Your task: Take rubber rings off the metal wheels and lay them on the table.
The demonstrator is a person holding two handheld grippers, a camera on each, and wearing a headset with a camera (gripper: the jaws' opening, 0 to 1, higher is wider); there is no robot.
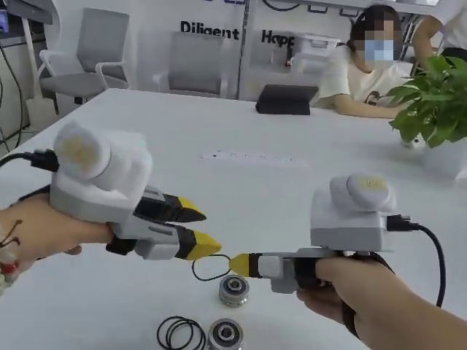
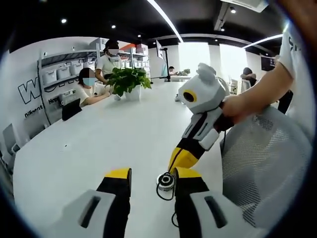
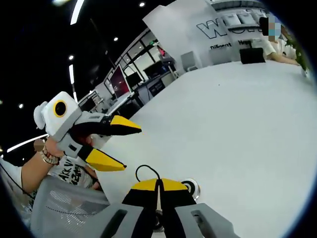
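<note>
My right gripper (image 1: 235, 264) (image 3: 159, 186) is shut on a thin black rubber ring (image 1: 208, 274) (image 3: 147, 171), which loops out from its yellow tips. Just below the ring a metal wheel (image 1: 233, 289) (image 2: 167, 182) (image 3: 191, 187) lies on the white table (image 1: 241, 189). A second wheel (image 1: 225, 335) lies nearer me, beside loose black rings (image 1: 181, 333) lying flat on the table. My left gripper (image 1: 208, 230) (image 2: 152, 176) (image 3: 131, 148) hovers open just left of the held ring, with nothing between its fingers.
A person sits at the table's far side behind a black case (image 1: 287, 99). A potted plant (image 1: 434, 98) stands at the far right. Grey chairs (image 1: 91, 55) stand beyond the far left edge.
</note>
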